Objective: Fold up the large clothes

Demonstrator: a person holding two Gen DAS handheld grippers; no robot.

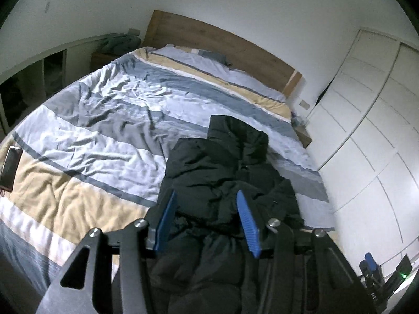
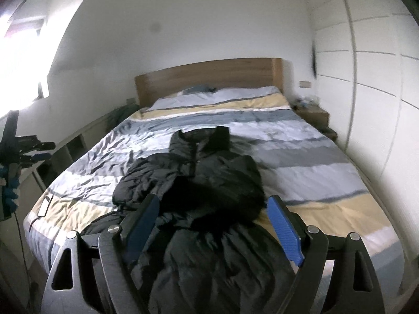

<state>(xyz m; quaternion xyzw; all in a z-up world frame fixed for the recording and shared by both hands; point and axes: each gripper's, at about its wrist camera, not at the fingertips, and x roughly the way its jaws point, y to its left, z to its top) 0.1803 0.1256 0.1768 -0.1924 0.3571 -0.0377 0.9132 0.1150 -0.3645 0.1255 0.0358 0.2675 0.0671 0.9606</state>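
Observation:
A black padded jacket (image 1: 222,172) lies on the striped duvet of the bed (image 1: 104,120), collar toward the headboard and hem over the foot edge. It also shows in the right wrist view (image 2: 209,172), with both sleeves folded in over its front. My left gripper (image 1: 207,198) is open and empty, hovering above the jacket's lower part. My right gripper (image 2: 214,204) is open wide and empty, above the jacket's lower half. The left gripper also shows at the left edge of the right wrist view (image 2: 28,147).
A phone (image 1: 10,166) lies on the bed's left edge, and it shows in the right wrist view too (image 2: 44,205). A wooden headboard (image 2: 209,78), a nightstand (image 2: 313,115) and white wardrobe doors (image 1: 366,120) stand to the right. Low shelves (image 1: 49,73) run along the left.

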